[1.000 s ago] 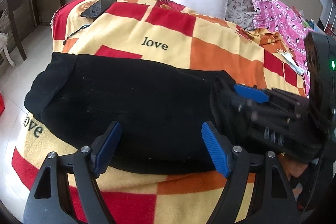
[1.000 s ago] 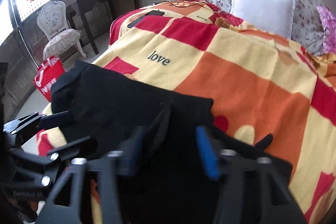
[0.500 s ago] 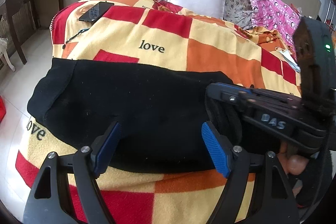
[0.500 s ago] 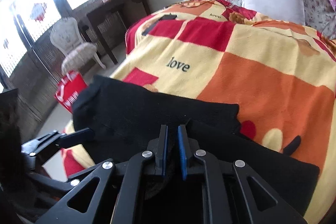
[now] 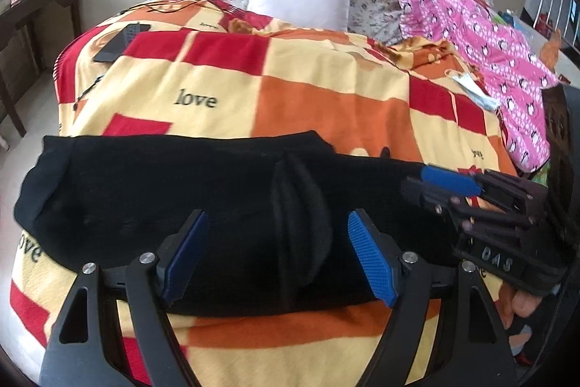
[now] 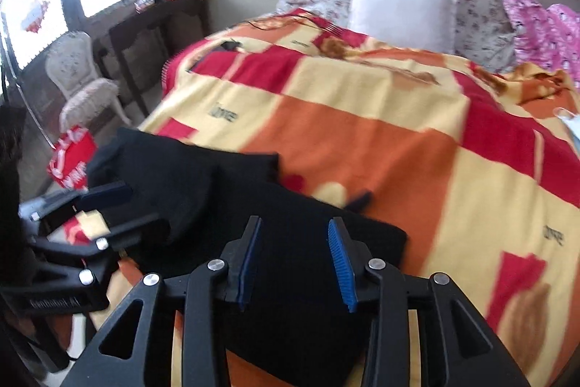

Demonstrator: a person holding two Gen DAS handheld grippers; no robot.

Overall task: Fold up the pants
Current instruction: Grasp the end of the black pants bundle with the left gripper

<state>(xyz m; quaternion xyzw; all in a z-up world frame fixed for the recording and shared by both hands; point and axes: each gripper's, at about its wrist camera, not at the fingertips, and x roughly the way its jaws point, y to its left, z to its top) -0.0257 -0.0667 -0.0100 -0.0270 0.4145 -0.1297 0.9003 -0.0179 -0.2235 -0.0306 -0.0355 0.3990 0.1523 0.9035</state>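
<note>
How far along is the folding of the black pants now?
Done: the black pants lie across the blanket, apparently doubled leg on leg. In hand: nothing; the left gripper and right gripper are both open above a raised ridge. Left: the crosswise fold.

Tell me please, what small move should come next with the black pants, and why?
Probably the left gripper should lower and close on the raised ridge in the black pants. Both grippers' jaws are open, holding nothing, and the ridge stands between the left one's jaws on the blanket.
</note>
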